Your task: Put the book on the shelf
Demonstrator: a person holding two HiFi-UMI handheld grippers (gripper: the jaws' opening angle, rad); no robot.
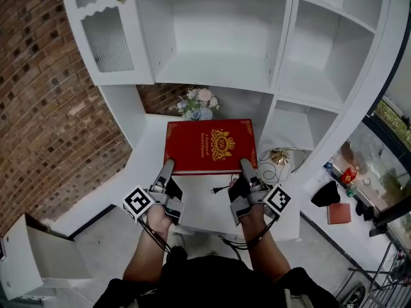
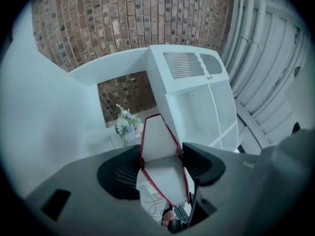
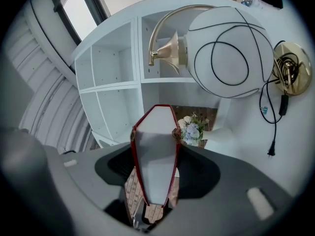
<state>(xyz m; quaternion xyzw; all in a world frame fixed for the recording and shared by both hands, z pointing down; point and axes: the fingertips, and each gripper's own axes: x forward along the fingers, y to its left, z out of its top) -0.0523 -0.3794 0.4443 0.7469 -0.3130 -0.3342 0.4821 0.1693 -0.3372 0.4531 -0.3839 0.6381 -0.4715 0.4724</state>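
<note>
Before white shelves (image 1: pixel 212 69), rectangular red hardcover (image 1: pixel 210 145).

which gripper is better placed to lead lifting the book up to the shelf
Left, marginally. Both clamp the near edge of the red book, but the left gripper has bare desk beside it; the right gripper sits close to the lamp and cord.

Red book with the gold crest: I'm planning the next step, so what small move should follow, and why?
Probably raise the red hardcover book slightly, level, toward the wide white shelf compartment above. The left gripper and right gripper each clamp its near edge, and it is down by the white desk.
</note>
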